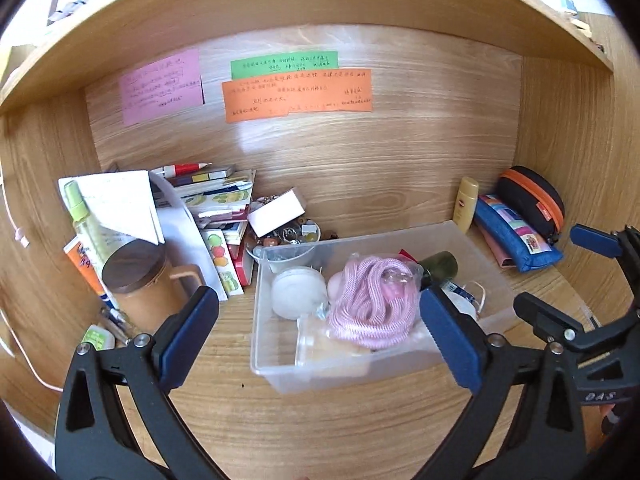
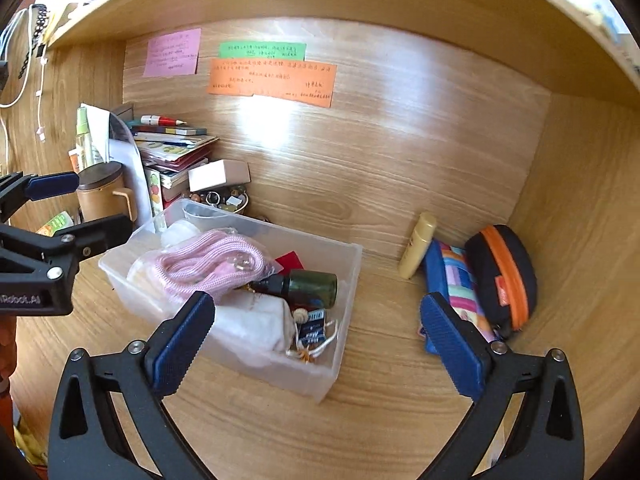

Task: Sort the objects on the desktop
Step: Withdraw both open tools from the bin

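Nearest me, my left gripper [image 1: 320, 336] hangs with jaws spread wide and nothing between them, and my right gripper [image 2: 316, 344] is likewise released and empty. Just past both sits the clear plastic bin [image 1: 360, 372], at my left gripper's twelve o'clock. It already holds a coil of pink rope [image 1: 372, 300], a dark green bottle [image 2: 316, 286], a white pouch [image 2: 256, 328] and a round white container [image 1: 296, 292]. At two o'clock of my right gripper lie the striped pencil case [image 2: 460, 280], the black pouch with the orange zipper [image 2: 504, 276] and a yellow tube [image 2: 416, 248] leaning at the back wall. Farther off at ten o'clock stand a brown lidded mug [image 1: 144, 280], a stack of books [image 1: 216, 204] and a bowl of trinkets [image 1: 292, 240].

My worry: the tube looks tippy, so a careless reach for the cases could topple it, and the light bin may skid if either finger nudges its rim.
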`<state>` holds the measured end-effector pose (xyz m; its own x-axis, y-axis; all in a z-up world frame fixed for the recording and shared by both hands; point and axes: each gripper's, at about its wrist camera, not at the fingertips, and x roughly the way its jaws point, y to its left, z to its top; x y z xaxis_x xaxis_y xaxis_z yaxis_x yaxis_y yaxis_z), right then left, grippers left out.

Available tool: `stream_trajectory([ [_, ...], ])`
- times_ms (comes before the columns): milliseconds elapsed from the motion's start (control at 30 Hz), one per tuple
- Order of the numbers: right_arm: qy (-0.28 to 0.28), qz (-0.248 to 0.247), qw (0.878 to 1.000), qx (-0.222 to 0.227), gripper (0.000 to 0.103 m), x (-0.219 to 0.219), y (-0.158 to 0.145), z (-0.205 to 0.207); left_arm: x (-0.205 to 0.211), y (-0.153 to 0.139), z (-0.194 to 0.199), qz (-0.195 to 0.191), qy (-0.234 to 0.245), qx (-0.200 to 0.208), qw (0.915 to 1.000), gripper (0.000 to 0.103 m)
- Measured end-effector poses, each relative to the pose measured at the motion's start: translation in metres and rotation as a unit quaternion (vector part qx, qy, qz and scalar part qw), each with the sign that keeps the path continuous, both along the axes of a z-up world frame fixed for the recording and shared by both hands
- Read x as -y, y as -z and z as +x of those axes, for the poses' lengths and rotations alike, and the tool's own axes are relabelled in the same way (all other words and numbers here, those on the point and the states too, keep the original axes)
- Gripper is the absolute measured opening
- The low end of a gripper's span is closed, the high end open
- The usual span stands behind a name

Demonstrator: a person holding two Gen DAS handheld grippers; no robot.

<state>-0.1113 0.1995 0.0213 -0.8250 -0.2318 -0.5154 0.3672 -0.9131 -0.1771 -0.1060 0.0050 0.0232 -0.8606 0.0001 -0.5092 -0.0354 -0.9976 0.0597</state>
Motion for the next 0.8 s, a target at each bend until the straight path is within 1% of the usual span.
stream_trajectory([
  [100,0.002,-0.011,1.0,-0.004,0.103,-0.004,0.0,0.018,-0.002,0.004,0.01,0.0,0.001,0.002,1.0,0.102],
  [267,0.009,-0.023,1.0,0.002,0.103,-0.012,0.002,0.034,-0.007,0.015,0.021,-0.003,-0.002,0.006,1.0,0.102],
  [433,0.021,-0.016,1.0,-0.004,0.103,-0.016,0.002,0.043,-0.01,0.025,0.028,0.004,0.0,0.015,0.9999,0.102],
  [533,0.017,-0.023,1.0,-0.005,0.103,-0.018,0.0,0.047,-0.009,0.028,0.031,0.009,-0.002,0.015,0.9998,0.102],
  [667,0.019,-0.024,1.0,-0.008,0.103,-0.019,-0.002,0.05,-0.007,0.028,0.035,0.014,-0.003,0.01,0.9999,0.102],
  [700,0.019,-0.025,0.999,-0.008,0.103,-0.018,-0.002,0.05,-0.007,0.027,0.037,0.012,-0.004,0.004,0.9999,0.102],
  [800,0.018,-0.029,0.999,-0.004,0.103,-0.018,-0.001,0.048,-0.007,0.026,0.038,0.008,-0.008,0.004,0.9999,0.102],
])
